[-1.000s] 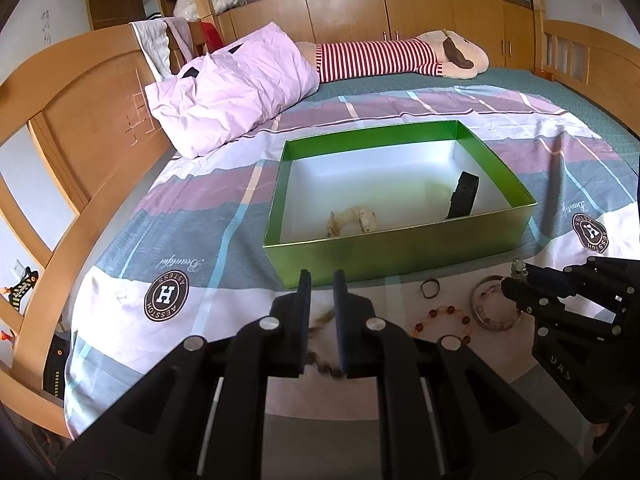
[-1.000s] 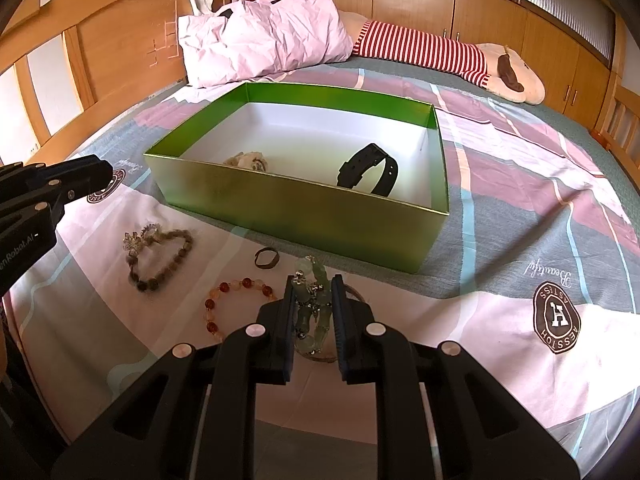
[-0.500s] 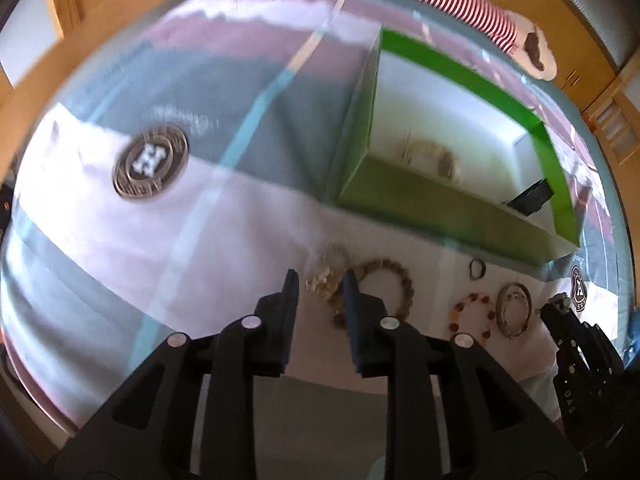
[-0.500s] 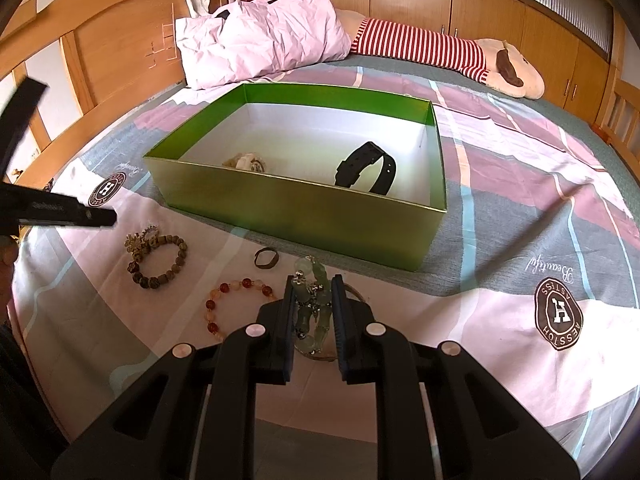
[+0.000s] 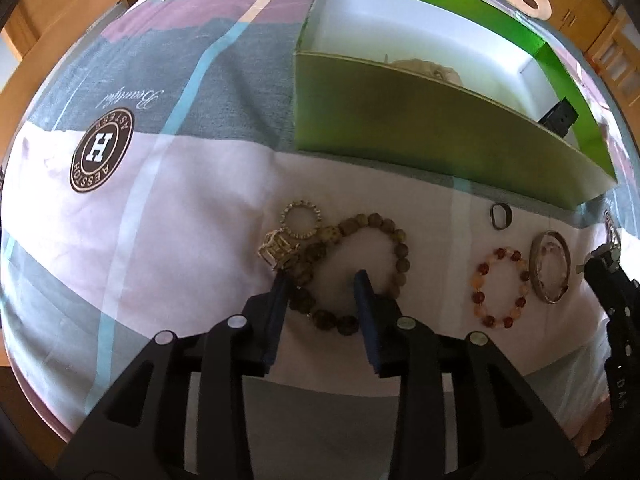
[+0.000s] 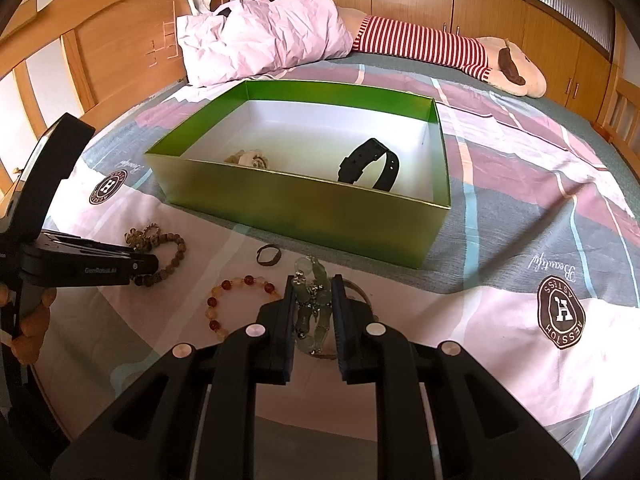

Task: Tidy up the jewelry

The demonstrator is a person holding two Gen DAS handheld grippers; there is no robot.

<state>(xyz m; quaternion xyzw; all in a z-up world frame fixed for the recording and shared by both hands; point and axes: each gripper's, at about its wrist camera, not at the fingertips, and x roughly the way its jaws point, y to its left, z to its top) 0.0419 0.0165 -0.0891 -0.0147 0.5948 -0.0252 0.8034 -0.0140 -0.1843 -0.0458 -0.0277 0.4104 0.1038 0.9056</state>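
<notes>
A green box (image 6: 304,208) with a white floor stands on the bed, holding a black strap (image 6: 370,164) and a pale bracelet (image 6: 248,159). My left gripper (image 5: 322,280) is open, tilted down over a brown bead bracelet (image 5: 396,248), its fingers astride the near side of the loop. A small gold ring-shaped piece (image 5: 300,220) lies at the bracelet's left end. My right gripper (image 6: 312,294) is shut on a pale green bead bracelet (image 6: 312,304), just above the sheet in front of the box. The box also shows in the left wrist view (image 5: 420,128).
An amber bead bracelet (image 5: 500,292), a clear bangle (image 5: 550,266) and a small dark ring (image 5: 500,216) lie on the sheet in front of the box. A pink pillow (image 6: 264,44) and a striped plush toy (image 6: 440,52) lie behind it. A wooden headboard is at left.
My left gripper has tipped downward, moved in over the brown bead bracelet and opened its fingers wide. The right gripper has stayed still, holding the green bracelet.
</notes>
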